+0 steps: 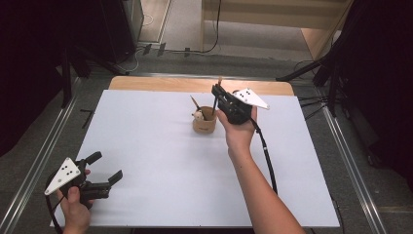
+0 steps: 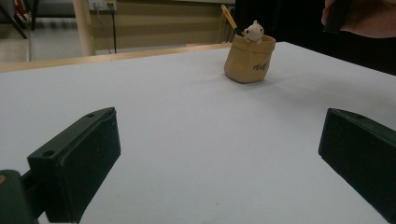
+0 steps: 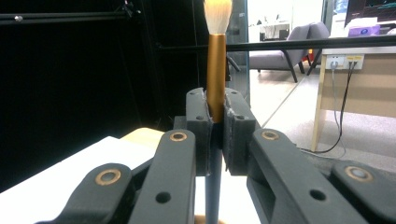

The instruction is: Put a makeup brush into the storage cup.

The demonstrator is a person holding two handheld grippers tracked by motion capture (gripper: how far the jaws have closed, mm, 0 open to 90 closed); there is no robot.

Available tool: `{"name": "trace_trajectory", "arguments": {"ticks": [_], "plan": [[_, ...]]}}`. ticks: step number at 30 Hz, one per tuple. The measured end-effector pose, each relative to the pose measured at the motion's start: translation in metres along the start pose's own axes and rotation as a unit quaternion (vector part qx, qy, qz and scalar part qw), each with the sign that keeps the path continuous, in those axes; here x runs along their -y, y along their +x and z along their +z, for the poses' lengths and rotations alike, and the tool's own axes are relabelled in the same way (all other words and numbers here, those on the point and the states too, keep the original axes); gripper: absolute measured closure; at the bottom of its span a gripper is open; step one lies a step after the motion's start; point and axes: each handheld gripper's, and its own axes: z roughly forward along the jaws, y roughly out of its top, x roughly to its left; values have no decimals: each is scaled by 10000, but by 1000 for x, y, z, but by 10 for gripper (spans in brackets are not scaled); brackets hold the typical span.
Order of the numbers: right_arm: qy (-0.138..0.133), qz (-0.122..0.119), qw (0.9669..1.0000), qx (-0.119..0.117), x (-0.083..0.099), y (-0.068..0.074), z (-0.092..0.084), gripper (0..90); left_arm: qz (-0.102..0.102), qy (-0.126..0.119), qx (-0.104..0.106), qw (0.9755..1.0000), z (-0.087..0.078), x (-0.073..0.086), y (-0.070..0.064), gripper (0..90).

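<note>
The brush [image 3: 216,60] stands upright — white bristles up, gold ferrule pinched between the closed jaws of the right gripper [image 1: 217,95], its dark handle reaching down into the tan holder [image 1: 204,120] mid-table. A small white bear figure [image 2: 253,31] and a pencil [image 2: 229,17] sit in that holder. The left gripper [image 1: 106,166] rests near the white table [image 1: 160,161] edge — jaws wide apart, empty.

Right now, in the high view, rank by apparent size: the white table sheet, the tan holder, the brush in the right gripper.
1. White table sheet.
2. Tan holder.
3. Brush, partly hidden by the right gripper; its ranking against the holder is unsure.
</note>
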Motion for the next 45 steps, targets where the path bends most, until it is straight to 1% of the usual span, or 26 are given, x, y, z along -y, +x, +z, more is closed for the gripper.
{"name": "trace_trajectory", "arguments": {"ticks": [3, 8, 11, 19, 22, 26, 30, 32, 33, 39, 40, 41, 42, 45], "plan": [[45, -4, 10000, 18, 2, 0, 4, 845, -11, -3, 7, 10000, 0, 0, 0, 0], [172, -95, 9998, 26, 9, -1, 9, 845, -16, -9, 1, 10000, -1, 0, 1, 0], [217, -79, 9997, 15, 14, -1, 11, 845, -10, -5, 0, 10000, 0, 0, 0, 0], [340, -81, 9994, 21, 26, -2, 14, 845, -12, 13, 16, 10000, 1, 0, 0, 0], [406, -118, 9991, 27, 31, -2, 15, 845, -23, 11, 6, 10000, 1, 1, 0, 0], [479, -67, 9988, 75, 38, -5, 15, 845, -25, 1, 7, 10000, 1, 1, 0, 0], [601, -109, 9981, 92, 47, -5, 16, 845, -16, 26, 17, 10000, 1, 1, 0, 0], [618, -121, 9980, 84, 49, -6, 16, 845, -22, 26, 17, 10000, 1, 1, 0, 0], [648, -91, 9978, 89, 51, -5, 16, 845, -20, 24, 18, 10000, 2, 1, 0, 0], [806, -111, 9966, 97, 61, -5, 18, 841, -26, 37, 17, 10000, 1, 1, 0, 0], [822, -75, 9965, 90, 62, -5, 18, 835, -26, 34, 17, 10000, 1, 1, 0, 0], [833, -47, 9965, 103, 62, -5, 17, 798, -26, 31, 15, 10000, 1, 1, 1, 0], [817, -21, 9965, 157, 62, -6, 17, 716, -28, 30, 17, 10000, 1, 1, 1, 0], [847, 230, 9956, 322, 57, -7, 12, 467, -26, 29, 21, 10000, 1, 1, 1, 0]]}}
